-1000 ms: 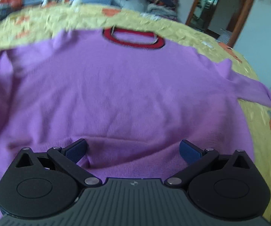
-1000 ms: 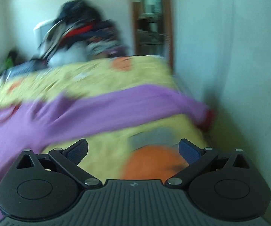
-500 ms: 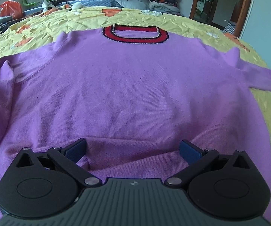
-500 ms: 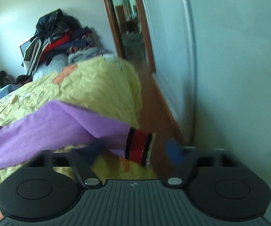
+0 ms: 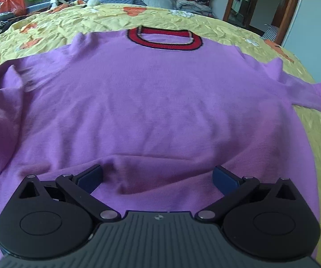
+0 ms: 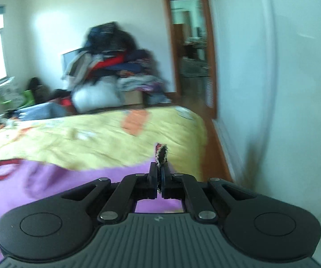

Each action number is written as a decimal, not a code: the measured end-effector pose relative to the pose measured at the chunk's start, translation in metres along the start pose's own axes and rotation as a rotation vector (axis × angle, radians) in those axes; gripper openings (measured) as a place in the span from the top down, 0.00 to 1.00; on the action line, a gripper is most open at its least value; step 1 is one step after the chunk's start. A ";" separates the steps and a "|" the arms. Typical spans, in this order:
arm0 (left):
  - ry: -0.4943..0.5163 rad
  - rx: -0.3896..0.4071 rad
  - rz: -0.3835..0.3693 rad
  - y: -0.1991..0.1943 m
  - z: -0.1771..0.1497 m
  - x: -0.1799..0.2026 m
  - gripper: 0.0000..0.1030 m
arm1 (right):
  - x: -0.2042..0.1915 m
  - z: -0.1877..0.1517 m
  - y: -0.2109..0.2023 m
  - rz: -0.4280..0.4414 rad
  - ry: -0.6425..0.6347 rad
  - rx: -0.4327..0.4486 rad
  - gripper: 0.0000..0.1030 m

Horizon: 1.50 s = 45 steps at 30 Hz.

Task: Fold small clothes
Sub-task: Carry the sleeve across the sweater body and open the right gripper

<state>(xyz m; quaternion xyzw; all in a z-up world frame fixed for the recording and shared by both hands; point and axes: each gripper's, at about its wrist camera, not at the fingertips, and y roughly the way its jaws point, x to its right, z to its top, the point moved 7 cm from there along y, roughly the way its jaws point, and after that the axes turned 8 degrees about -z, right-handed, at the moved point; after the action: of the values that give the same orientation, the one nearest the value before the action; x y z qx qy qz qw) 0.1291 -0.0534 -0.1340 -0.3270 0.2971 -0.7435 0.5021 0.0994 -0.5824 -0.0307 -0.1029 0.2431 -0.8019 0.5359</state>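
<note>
Now that our right gripper [image 6: 159, 169] has just snapped closed on the striped cuff [image 6: 161, 152], which hung free between its jaws half a second ago, we have that sleeve lifted beside the purple sweater [image 5: 151, 102] flat on the bed [image 5: 98, 20], left gripper [image 5: 158, 177] wide open, empty over its hem.

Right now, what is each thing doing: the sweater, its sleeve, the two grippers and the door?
Sweater: spread flat on the bed, not folded.
Cuff: pinched in the right gripper.
Right gripper: just closed, shut on the cuff.
Left gripper: open over the hem.
Door: open.
</note>
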 end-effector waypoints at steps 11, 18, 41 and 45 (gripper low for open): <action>0.048 0.065 0.110 -0.045 -0.005 -0.058 0.00 | -0.225 0.033 -0.048 0.456 0.041 -0.178 0.97; 0.052 0.090 0.143 -0.073 -0.009 -0.092 0.00 | -0.378 0.002 -0.016 0.614 0.079 -0.248 0.97; -0.044 0.075 0.189 -0.092 -0.022 -0.135 0.00 | -0.602 -0.106 0.010 0.719 -0.063 -0.445 0.95; -0.051 0.078 0.173 -0.092 -0.016 -0.134 0.00 | -0.602 -0.140 0.014 0.657 -0.207 -0.538 0.47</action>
<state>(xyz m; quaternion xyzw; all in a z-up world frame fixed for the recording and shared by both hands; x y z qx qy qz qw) 0.1029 0.1039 -0.0980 -0.2992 0.2820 -0.6997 0.5843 0.2943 0.0000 -0.1001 -0.2358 0.4084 -0.4822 0.7383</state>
